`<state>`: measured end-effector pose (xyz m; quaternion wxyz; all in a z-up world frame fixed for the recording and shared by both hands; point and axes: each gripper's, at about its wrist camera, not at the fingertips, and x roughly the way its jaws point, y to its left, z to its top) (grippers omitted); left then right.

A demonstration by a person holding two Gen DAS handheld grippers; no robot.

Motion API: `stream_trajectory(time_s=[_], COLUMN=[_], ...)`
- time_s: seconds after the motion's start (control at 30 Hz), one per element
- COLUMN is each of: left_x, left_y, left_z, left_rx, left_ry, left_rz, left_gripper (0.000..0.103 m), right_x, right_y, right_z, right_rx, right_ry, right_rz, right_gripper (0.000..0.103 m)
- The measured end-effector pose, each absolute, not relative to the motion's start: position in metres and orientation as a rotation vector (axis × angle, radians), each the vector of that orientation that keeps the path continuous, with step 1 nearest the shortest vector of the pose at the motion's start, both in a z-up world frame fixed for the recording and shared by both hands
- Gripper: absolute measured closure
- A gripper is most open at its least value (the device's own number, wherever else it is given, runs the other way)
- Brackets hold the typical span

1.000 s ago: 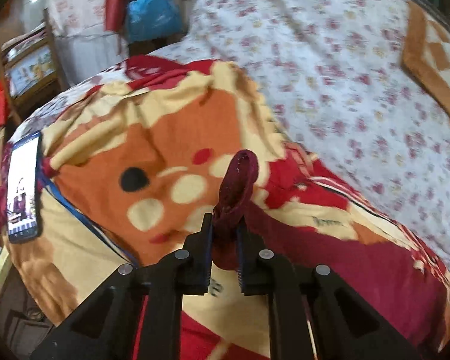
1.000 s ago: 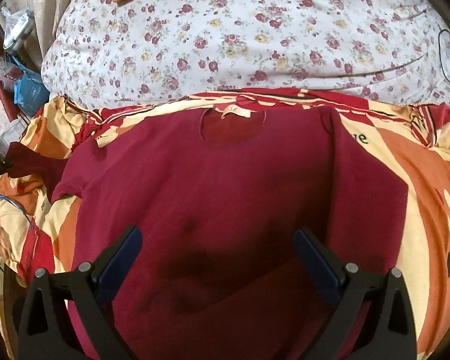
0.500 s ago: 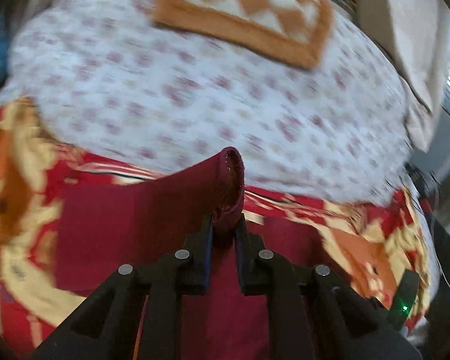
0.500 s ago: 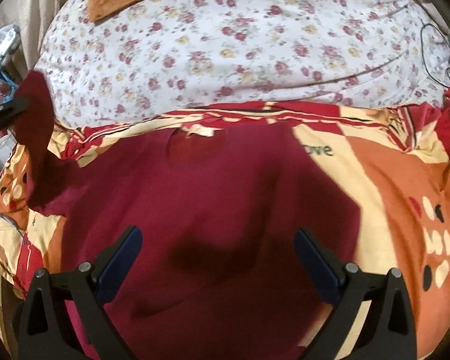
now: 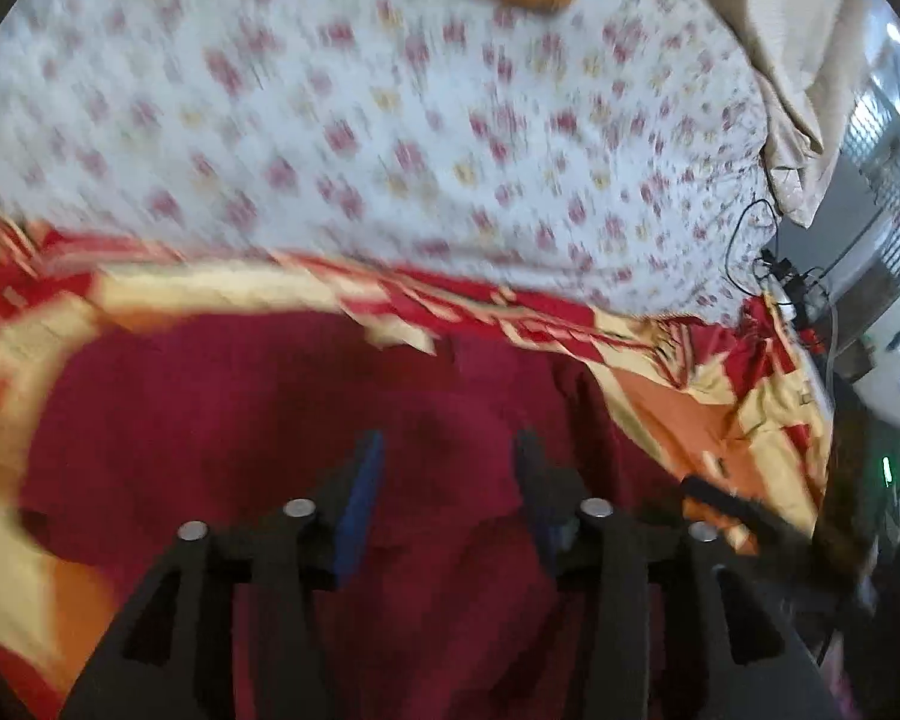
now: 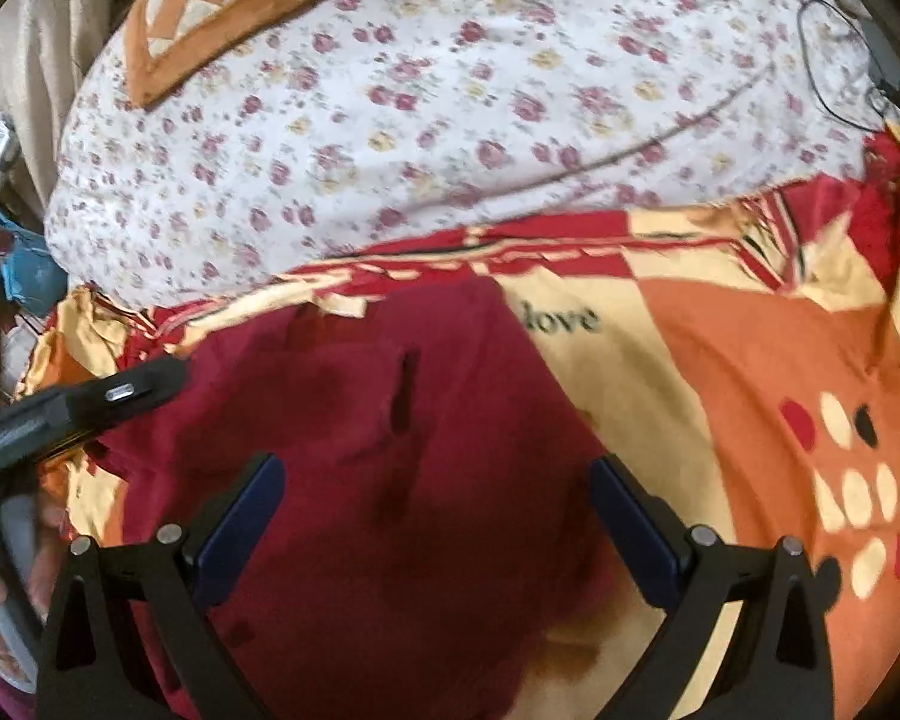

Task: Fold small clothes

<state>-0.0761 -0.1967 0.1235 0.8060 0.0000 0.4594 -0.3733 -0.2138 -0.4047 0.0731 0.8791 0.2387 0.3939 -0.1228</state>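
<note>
Left tool is now being seen with its fingers standing apart and nothing between them, whereas half a second ago the same fingers were being kept clamped on a maroon sleeve held up in the air. That sleeve is being taken as released: the maroon shirt is lying flat on the patterned blanket that is spread over the bed, with its left part now folded inward, so that a narrower, straighter-edged shape is being shown in the right wrist view. A short vertical crease is being seen down its middle. The left tool is also being glimpsed from the side in the right wrist view, hovering just over the shirt's left edge. Right tool is being held wide apart above the lower part of the shirt, gripping nothing. The floral sheet and a checked cushion are lying beyond, well apart from the work. One side fold is being judged as done; the opposite sleeve and the lengthwise fold are probably being left for the next moves.
</note>
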Motion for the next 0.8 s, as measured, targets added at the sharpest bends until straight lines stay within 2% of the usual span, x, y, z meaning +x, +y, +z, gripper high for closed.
stream_trajectory(time_s=[0.13, 0.23, 0.3, 0.33, 0.37, 0.4, 0.43, 0.47, 0.63, 0.8], left_x=[-0.088, -0.082, -0.072, -0.067, -0.063, -0.062, -0.060, -0.060, -0.064, -0.048], left_y=[-0.145, -0.111, -0.092, -0.084, -0.076, -0.072, -0.066, -0.060, -0.039, -0.057], left_z=[0.142, 0.127, 0.106, 0.097, 0.088, 0.083, 0.080, 0.080, 0.096, 0.096], left_rx=[0.153, 0.229, 0.211, 0.197, 0.182, 0.172, 0.155, 0.127, 0.007, -0.030], left_ry=[0.820, 0.794, 0.860, 0.897, 0.927, 0.943, 0.950, 0.949, 0.900, 0.928], left_rz=[-0.626, -0.466, -0.399, -0.370, -0.344, -0.324, -0.313, -0.314, -0.336, -0.350], left_gripper=[0.062, 0.062, 0.062, 0.062, 0.062, 0.062, 0.062, 0.062, 0.062, 0.062], right_x=[-0.181, -0.147, -0.121, -0.111, -0.105, -0.102, -0.105, -0.109, -0.136, -0.132], right_y=[-0.397, -0.389, -0.386, -0.386, -0.385, -0.386, -0.387, -0.387, -0.411, -0.428], right_z=[0.073, 0.062, 0.045, 0.034, 0.026, 0.020, 0.024, 0.029, 0.062, 0.041], right_rx=[0.439, 0.370, 0.304, 0.280, 0.281, 0.309, 0.321, 0.304, 0.246, 0.280], right_ry=[0.831, 0.900, 0.988, 1.032, 1.059, 1.063, 1.037, 1.019, 0.881, 0.951], right_rz=[-0.227, -0.201, -0.223, -0.251, -0.250, -0.218, -0.209, -0.227, -0.336, -0.356], right_gripper=[0.001, 0.016, 0.019, 0.028, 0.058, 0.070, 0.088, 0.099, 0.099, 0.099])
